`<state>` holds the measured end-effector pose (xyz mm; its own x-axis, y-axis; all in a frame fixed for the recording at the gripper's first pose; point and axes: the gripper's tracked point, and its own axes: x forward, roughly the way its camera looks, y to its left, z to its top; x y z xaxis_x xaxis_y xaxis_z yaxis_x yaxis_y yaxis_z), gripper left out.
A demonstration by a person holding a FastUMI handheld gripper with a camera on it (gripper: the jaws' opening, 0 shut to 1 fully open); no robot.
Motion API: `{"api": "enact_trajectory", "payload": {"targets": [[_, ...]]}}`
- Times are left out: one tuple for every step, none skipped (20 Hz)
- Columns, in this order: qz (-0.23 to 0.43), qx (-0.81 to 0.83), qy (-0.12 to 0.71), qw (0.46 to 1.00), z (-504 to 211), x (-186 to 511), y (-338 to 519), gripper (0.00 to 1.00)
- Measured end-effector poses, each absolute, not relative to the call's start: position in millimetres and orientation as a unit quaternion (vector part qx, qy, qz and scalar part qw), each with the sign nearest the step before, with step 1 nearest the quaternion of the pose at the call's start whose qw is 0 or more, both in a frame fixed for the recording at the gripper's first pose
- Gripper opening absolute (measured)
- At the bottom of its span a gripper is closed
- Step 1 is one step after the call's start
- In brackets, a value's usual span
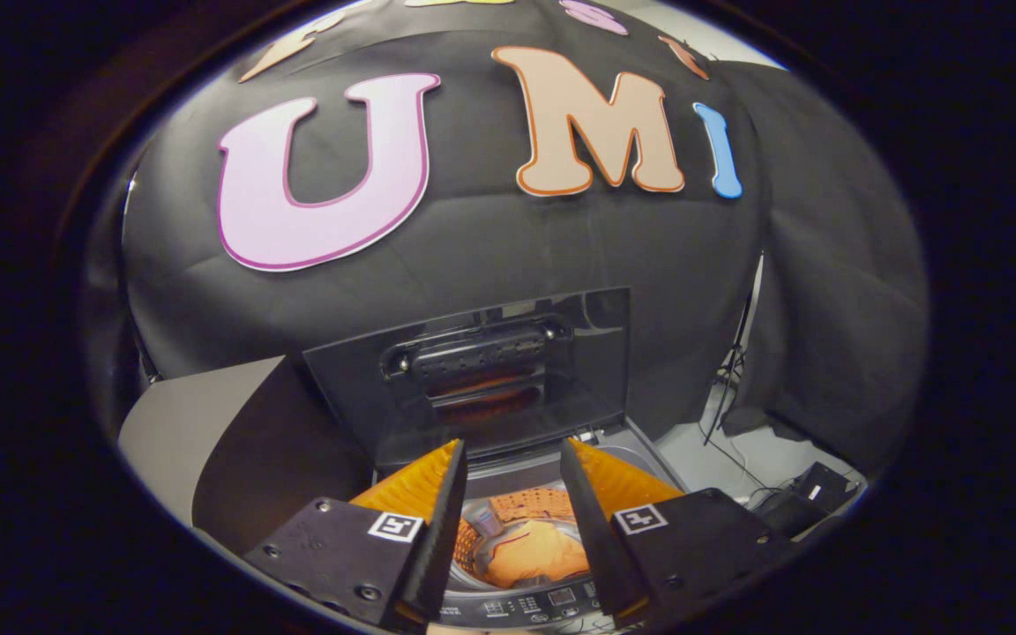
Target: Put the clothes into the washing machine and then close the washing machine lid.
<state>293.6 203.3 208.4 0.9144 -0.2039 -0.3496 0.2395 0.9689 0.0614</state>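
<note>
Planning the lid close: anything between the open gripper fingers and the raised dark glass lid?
Nothing held: in the gripper view, the gripper is open, with the orange clothes in the drum below and the lid beyond.

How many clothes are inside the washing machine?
1 that shows: an orange garment in the drum, below the open gripper, beyond its fingers. More may be hidden underneath. The lid stands open.

1. gripper fingers are bright orange on the outer faces, black on the inner edges, each mount carrying a small black-and-white square marker
2. washing machine lid is glossy black with a faint orange reflection in it
3. clothes in the drum look orange-ish
4. washing machine control strip is dark grey with tiny white markings
5. floor beside it is pale grey
</note>
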Motion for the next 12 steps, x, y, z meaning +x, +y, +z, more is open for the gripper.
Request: {"api": "enact_trajectory", "payload": {"targets": [[-0.112,0.051,0.170,0.978,211,294,205,0.71],[-0.111,0.049,0.169,0.978,213,293,207,0.74],[-0.109,0.046,0.167,0.979,215,294,209,0.83],[-0.108,0.040,0.166,0.979,217,294,210,0.90],[-0.106,0.035,0.166,0.980,220,294,211,0.98],[-0.106,0.030,0.163,0.980,222,298,212,0.98],[-0.105,0.026,0.160,0.981,226,301,213,0.98],[-0.104,0.023,0.156,0.982,230,305,215,0.98],[-0.102,0.021,0.154,0.983,236,310,218,0.98],[-0.100,0.017,0.151,0.983,242,315,221,0.98],[-0.096,0.014,0.148,0.984,250,323,224,0.98],[-0.093,0.009,0.143,0.985,257,333,228,0.98]]}}
